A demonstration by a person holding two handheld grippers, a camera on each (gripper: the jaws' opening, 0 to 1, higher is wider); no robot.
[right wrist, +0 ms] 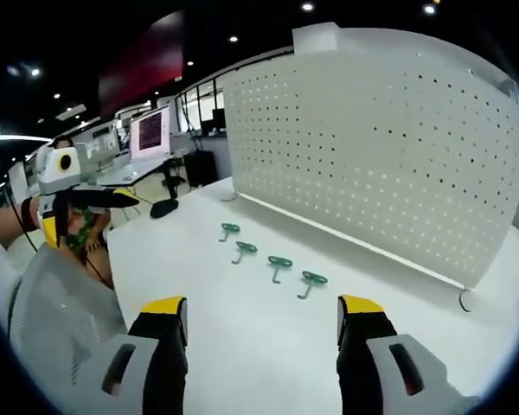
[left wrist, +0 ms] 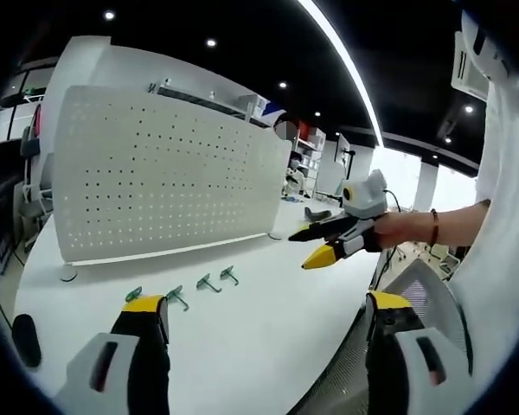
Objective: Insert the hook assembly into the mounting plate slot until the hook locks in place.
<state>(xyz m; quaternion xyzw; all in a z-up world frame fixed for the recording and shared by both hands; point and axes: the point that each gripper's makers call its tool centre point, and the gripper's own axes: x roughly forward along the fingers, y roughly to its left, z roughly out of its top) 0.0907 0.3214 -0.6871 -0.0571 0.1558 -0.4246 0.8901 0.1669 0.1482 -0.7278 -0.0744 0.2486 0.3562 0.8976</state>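
We held both grippers above a white table [left wrist: 242,346] with their jaws spread wide and nothing between them. In the left gripper view, the left gripper [left wrist: 268,316] rose from the bottom with its yellow-tipped jaws far apart. Beyond them lay four green hooks [left wrist: 183,292] in a loose row on the table, just in front of the white pegboard panel [left wrist: 164,173], which stood upright on small feet. None of the hooks touched the panel.

The right gripper [left wrist: 316,244] came into that same view from the right, held by a hand [left wrist: 398,229] with a dark band at the wrist. It hung over the table edge, well apart from the hooks, and we could see a gap between its yellow tips.

In the right gripper view, the right gripper [right wrist: 261,313] also stood with jaws parted and empty. The four hooks [right wrist: 272,264] lay in a row between those jaws and the pegboard panel [right wrist: 372,147], near its lower edge but apart from it. The left gripper [right wrist: 65,226] showed at the far left. A dark computer mouse [right wrist: 163,207] rested further back on the table [right wrist: 259,363], and monitors [right wrist: 149,131] glowed beyond it.
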